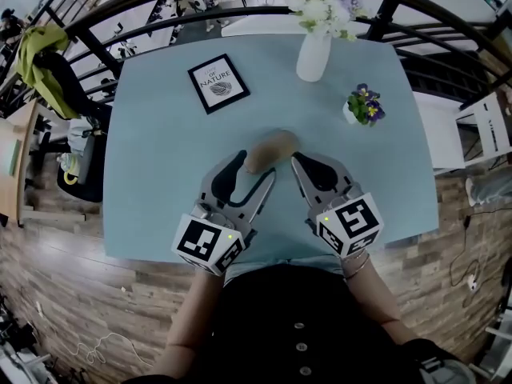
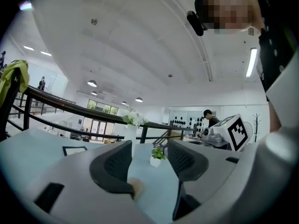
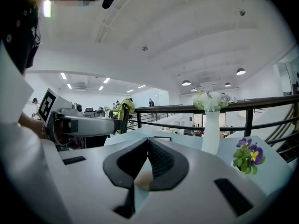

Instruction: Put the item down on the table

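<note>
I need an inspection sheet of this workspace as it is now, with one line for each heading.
Surface: light blue table, no spill seen.
Job's things: tan oblong item lies on the table, just ahead of both tools.
Clutter: framed picture lying flat, white vase with flowers, small potted plant; all apart from the item.
Tools: left tool jaws apart, gripping nothing; right tool jaws together at the tips.
Cables: none on the table; a cable with white plug on the floor.
Surroundings: black railing, green garment on a chair.
</note>
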A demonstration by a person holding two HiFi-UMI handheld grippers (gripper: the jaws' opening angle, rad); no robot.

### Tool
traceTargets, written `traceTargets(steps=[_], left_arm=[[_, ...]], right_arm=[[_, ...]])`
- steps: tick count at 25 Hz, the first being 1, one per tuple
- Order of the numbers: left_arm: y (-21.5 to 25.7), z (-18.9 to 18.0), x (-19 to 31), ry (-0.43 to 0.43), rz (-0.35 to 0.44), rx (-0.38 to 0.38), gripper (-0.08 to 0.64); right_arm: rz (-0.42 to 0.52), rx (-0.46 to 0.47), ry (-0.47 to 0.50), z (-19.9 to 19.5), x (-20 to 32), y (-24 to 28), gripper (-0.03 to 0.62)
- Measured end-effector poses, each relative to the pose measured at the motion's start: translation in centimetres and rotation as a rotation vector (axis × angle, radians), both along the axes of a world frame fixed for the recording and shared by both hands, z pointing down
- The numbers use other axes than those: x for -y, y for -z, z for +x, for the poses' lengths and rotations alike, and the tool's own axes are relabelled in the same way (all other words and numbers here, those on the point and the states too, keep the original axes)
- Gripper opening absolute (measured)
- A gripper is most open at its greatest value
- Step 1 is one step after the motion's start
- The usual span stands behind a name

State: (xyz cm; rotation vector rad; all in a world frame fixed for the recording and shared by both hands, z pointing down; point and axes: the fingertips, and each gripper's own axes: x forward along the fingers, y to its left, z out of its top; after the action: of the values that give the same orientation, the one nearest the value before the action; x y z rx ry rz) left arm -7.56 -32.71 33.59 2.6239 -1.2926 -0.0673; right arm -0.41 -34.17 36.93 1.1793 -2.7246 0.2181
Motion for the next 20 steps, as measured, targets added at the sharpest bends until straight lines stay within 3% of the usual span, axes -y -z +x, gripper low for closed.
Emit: traceTargets(steps=[4,9,20], left_arm=[[-1.8,-0.6,-0.4,0.024,-0.055,0.014,0.143],[-3.6,-1.1,-0.9,0.032,-0.120,0.017,0.062],[-7.6,-0.3,-1.4,-0.045,-0.231,0.159,0.017]], right_arm=[[-0.008,-0.007,0.031,-0.8,-0.8,-0.5,0.006],[-0.024,-0.022,0.044,-1.4,-1.4,-1.2,0.006],[-0.101,-0.032,0.049,-1.3,-1.9,-3.6,0.006]])
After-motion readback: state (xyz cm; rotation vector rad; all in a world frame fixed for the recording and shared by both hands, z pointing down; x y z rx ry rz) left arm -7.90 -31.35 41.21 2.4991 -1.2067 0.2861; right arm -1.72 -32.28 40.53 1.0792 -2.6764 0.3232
